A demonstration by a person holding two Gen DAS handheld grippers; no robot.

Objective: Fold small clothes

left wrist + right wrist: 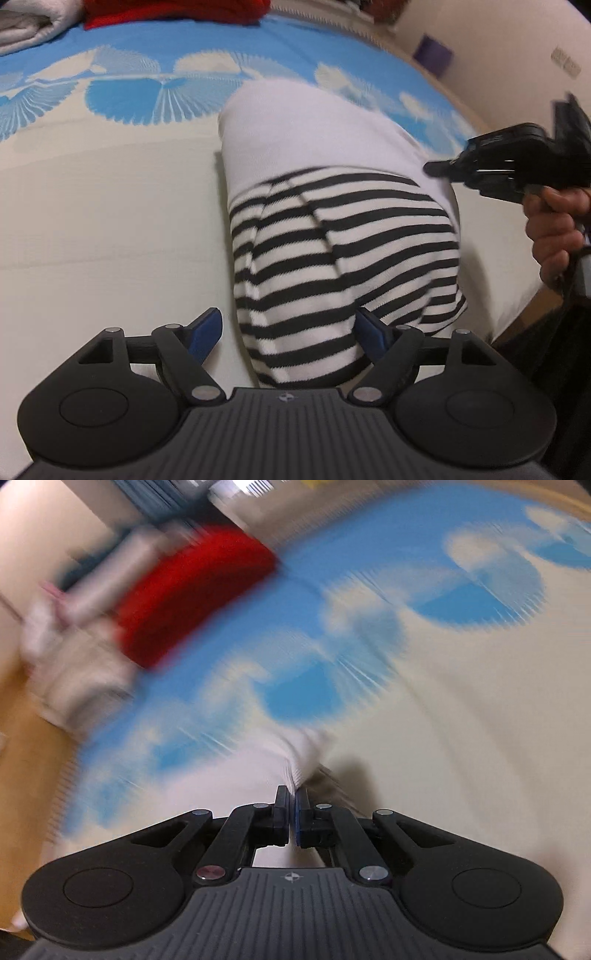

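A small white garment with black stripes (332,236) lies partly folded on the cream and blue bed cover (110,221). My left gripper (290,328) is open, its blue pads on either side of the garment's near striped end, holding nothing. My right gripper (439,170) shows at the garment's right edge, held by a hand. In the blurred right wrist view the right gripper (292,801) is shut on a pinch of the garment's white fabric (299,749).
A red folded cloth (173,13) and a pale folded cloth (33,26) lie at the far end of the bed; both show in the right wrist view, the red cloth (192,594) blurred. The bed edge and wall are to the right (517,55).
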